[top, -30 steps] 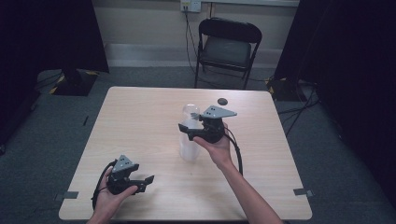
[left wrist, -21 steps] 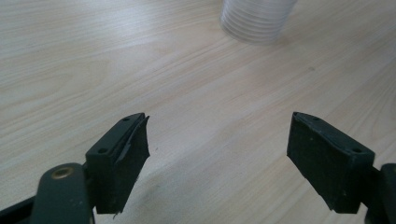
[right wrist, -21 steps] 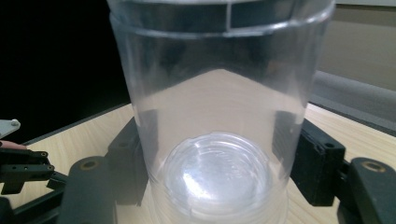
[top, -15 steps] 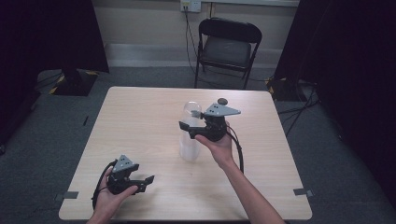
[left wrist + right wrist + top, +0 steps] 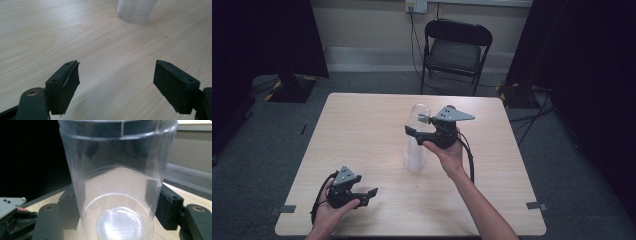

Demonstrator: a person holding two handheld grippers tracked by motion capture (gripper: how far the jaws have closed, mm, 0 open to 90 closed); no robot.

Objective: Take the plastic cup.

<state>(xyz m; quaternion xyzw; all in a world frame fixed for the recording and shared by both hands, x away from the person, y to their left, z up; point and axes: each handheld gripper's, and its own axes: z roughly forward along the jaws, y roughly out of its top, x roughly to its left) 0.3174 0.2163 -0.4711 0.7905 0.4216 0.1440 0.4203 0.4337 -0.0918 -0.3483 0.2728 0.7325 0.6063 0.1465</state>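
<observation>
Right hand-held gripper sits at the upper part of a stack of clear plastic cups near the middle of the table, at about 1 o'clock from the left hand-held gripper. Its jaws have just been closing, with the top cup between them. In the right gripper view the black pads stand against both sides of the cup wall, clamped on it, though the clear plastic blurs the exact line of contact. That cup is smooth, thin and round, tapering toward a ribbed base, and its rim is cut off at the top of the view. The stack's lower part shows in the left gripper view at 12 o'clock, finely ridged and cropped by the frame. Left hand-held gripper rests low at the table's 7 o'clock corner, its jaws wide apart with nothing between them over pale wood-grain laminate. A black folding chair stands beyond the table at 12 o'clock.
</observation>
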